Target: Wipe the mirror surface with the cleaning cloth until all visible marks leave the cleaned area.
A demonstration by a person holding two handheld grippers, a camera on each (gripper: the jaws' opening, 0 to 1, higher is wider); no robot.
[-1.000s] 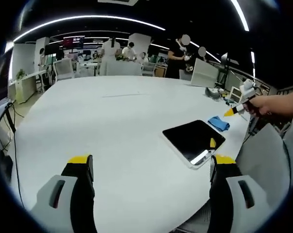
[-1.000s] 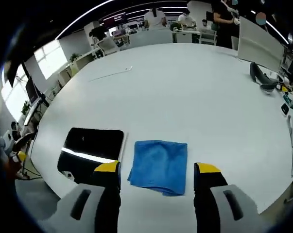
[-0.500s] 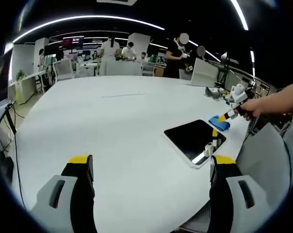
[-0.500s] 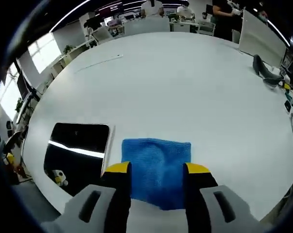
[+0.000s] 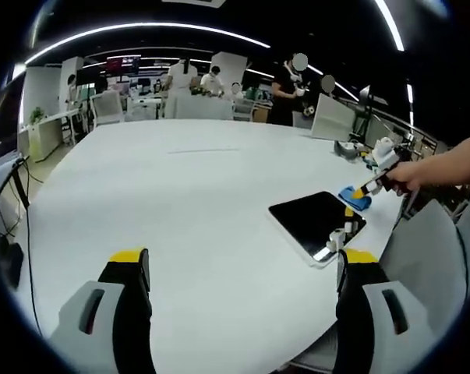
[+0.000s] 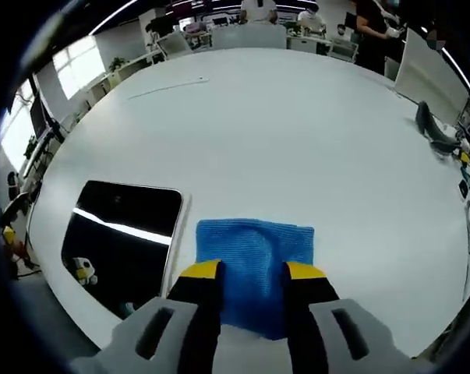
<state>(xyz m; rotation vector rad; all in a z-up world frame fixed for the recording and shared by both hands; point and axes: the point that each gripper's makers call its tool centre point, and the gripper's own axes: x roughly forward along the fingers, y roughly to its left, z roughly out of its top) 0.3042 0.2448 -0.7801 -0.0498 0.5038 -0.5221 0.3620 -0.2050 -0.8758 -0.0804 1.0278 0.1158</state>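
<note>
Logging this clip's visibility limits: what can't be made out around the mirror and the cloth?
- Marks on the mirror: its dark reflective face shows only glare, in both views.
- Near edge of the cloth: covered by the right gripper in the right gripper view.
- Cloth in the left gripper view: too small.

Open-plan office, white table

Bright ceiling strips — glare streak on mirror — fisheye-bent edges.
</note>
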